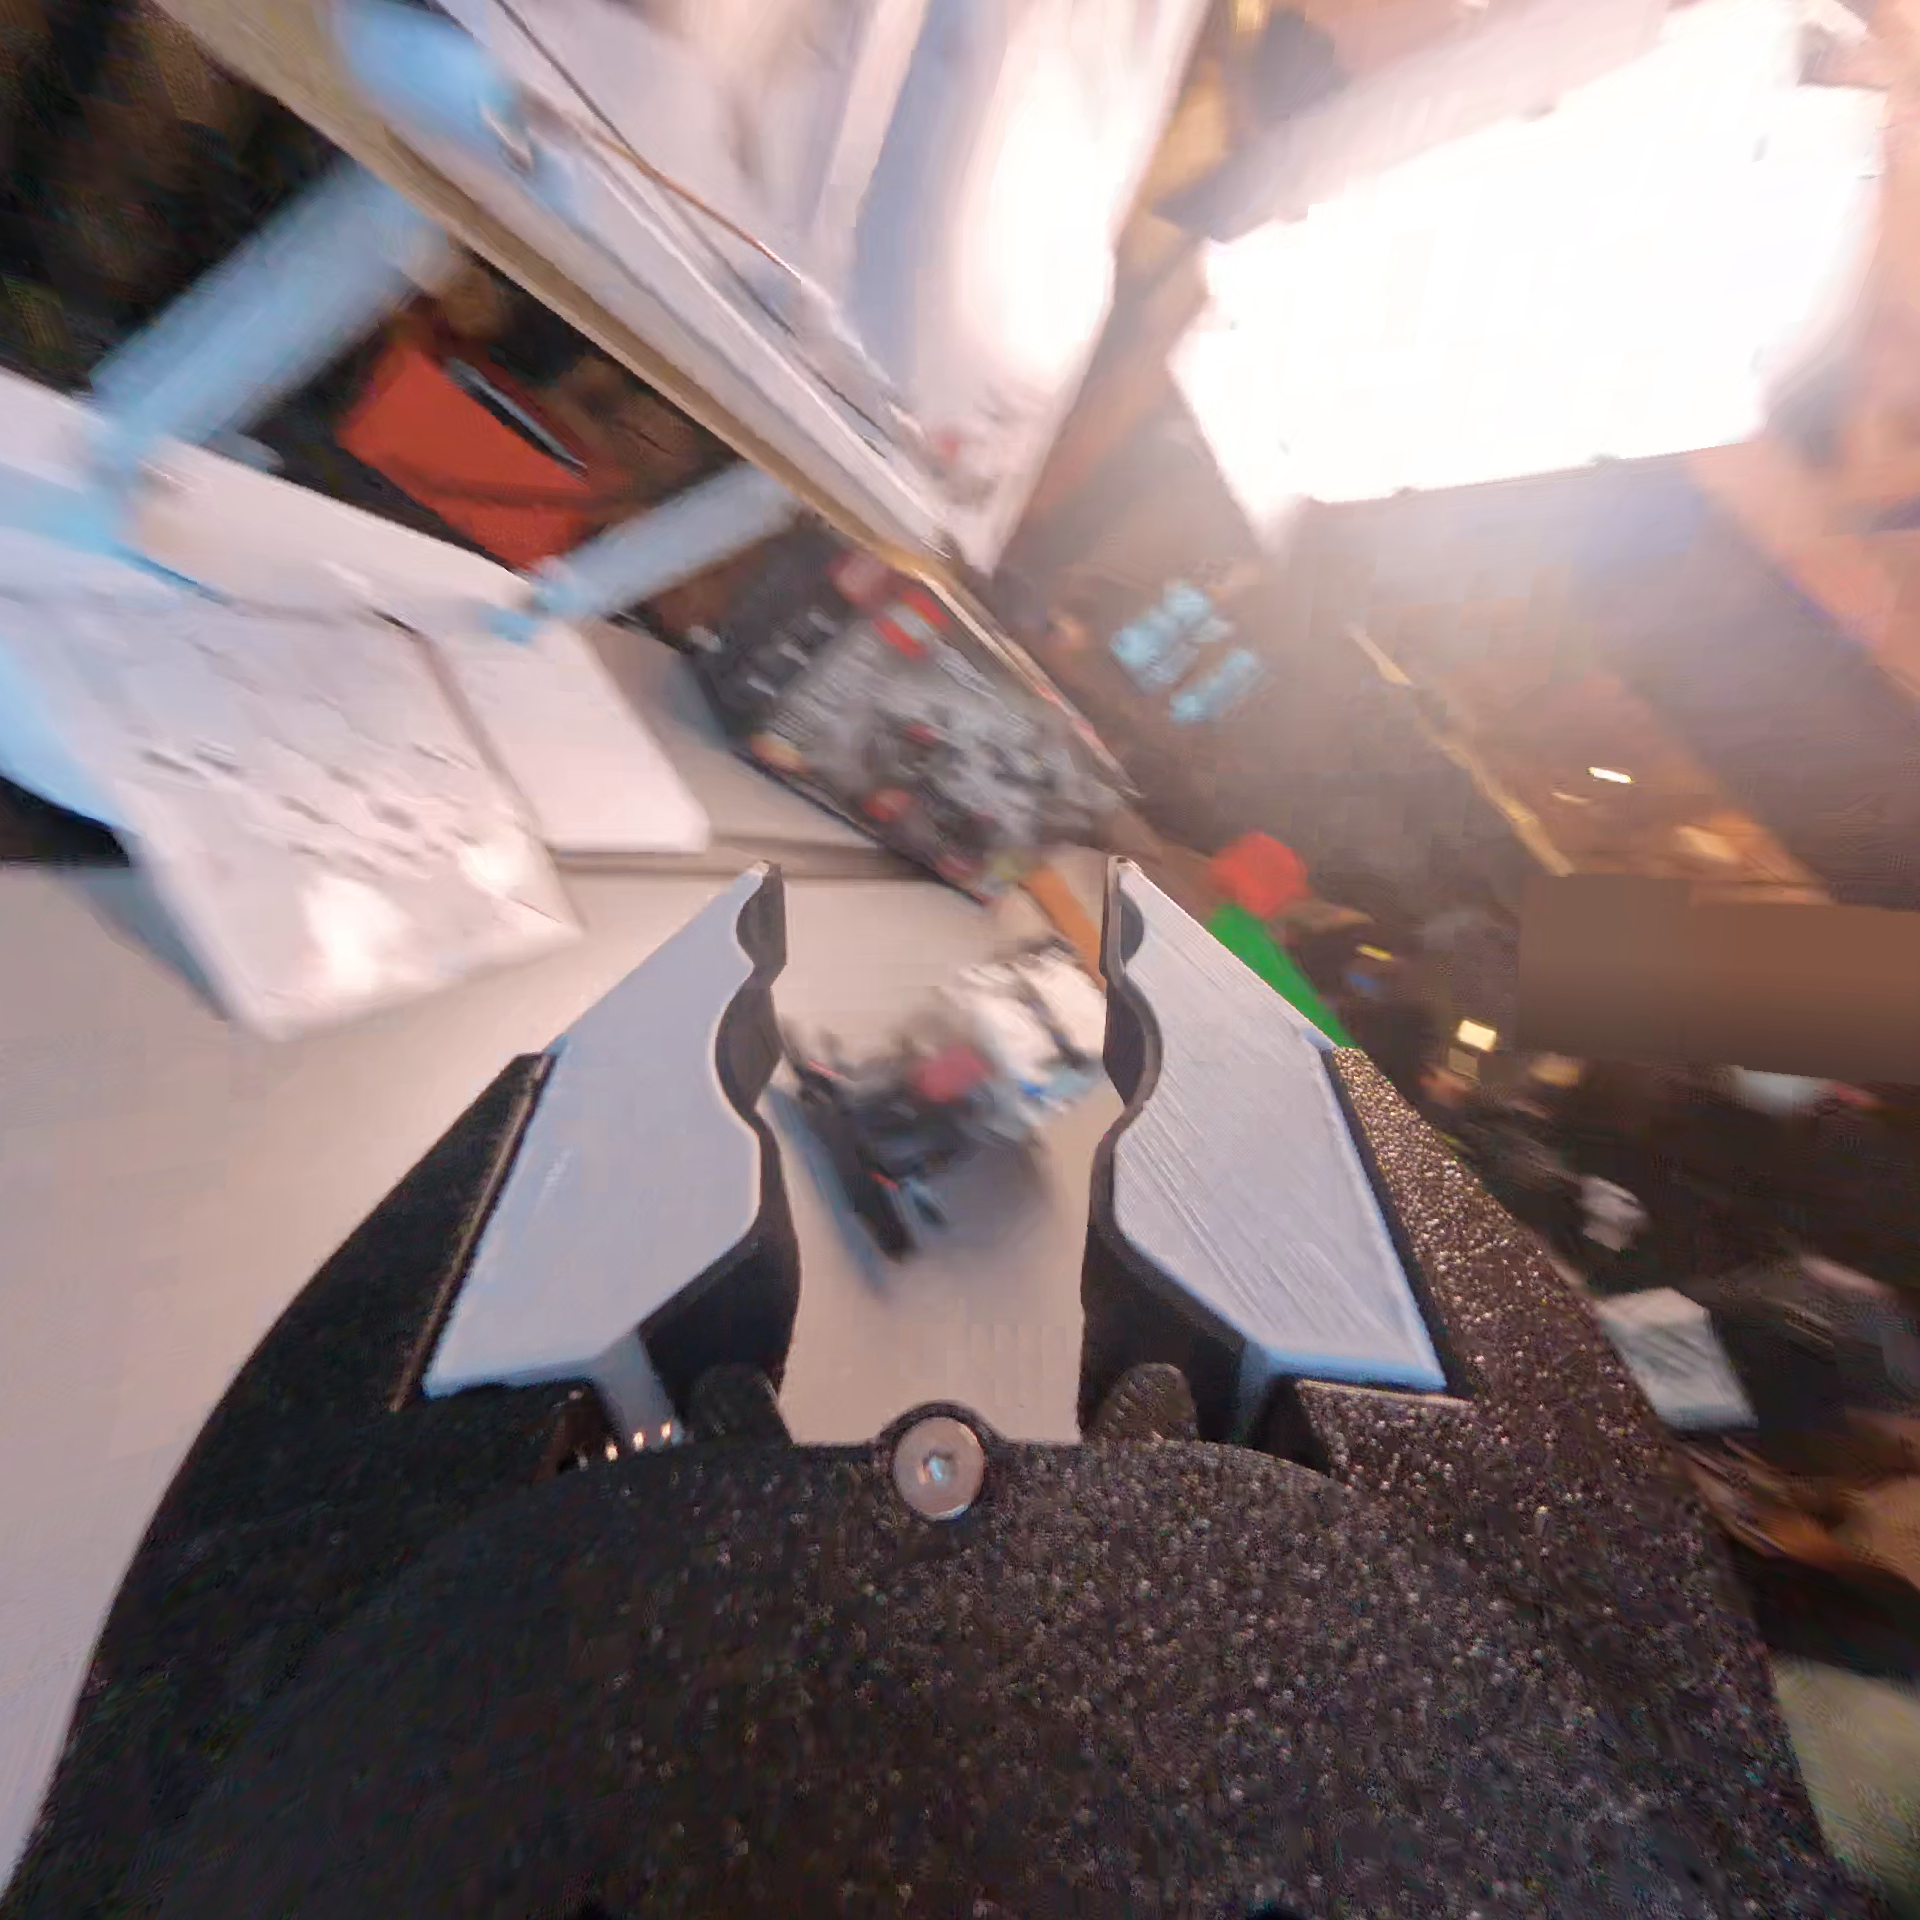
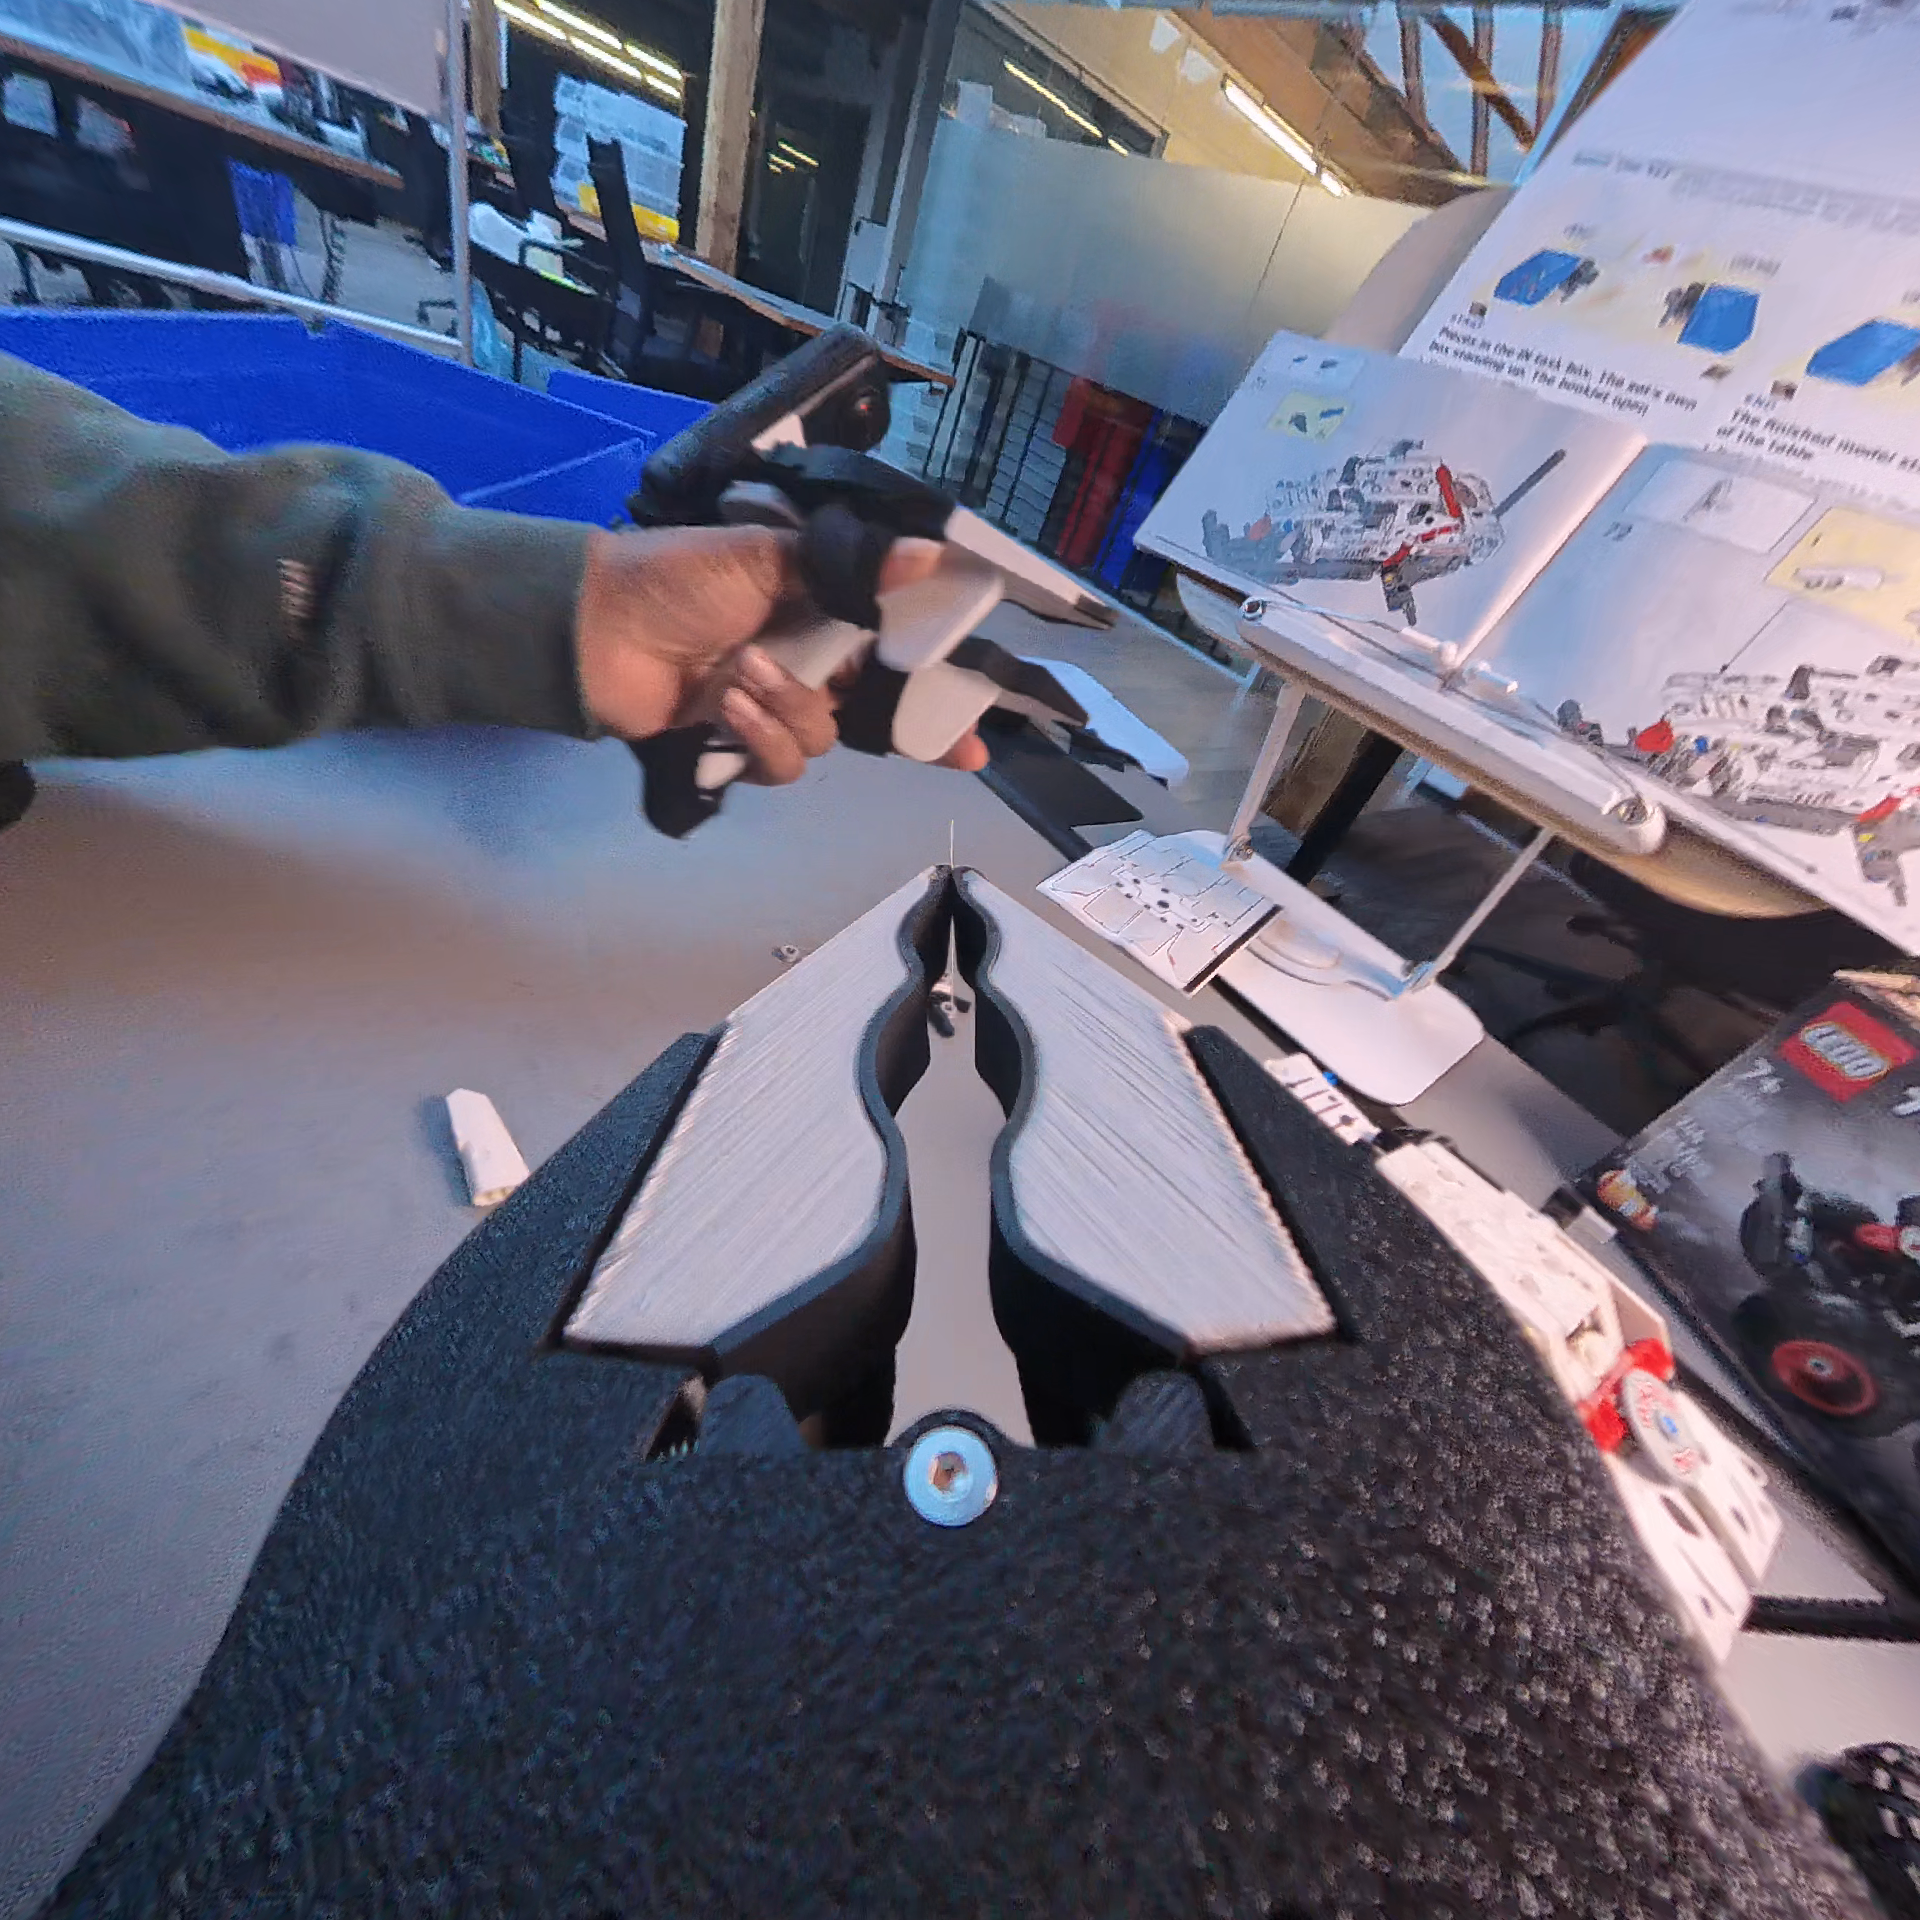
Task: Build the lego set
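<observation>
**Right wrist view: one gripper pinches, one is spread**

The right gripper point(image 2: 953, 883) has its tips pressed together on a thin clear strip, maybe a sticker. The white lego model point(image 2: 1548, 1309) sits at the lower right, beside the black box point(image 2: 1787, 1226). In the blurry left wrist view, the left gripper point(image 1: 940, 883) is spread wide, holding nothing, with the model point(image 1: 935, 1091) on the table point(image 1: 260, 1143) between its fingers
</observation>
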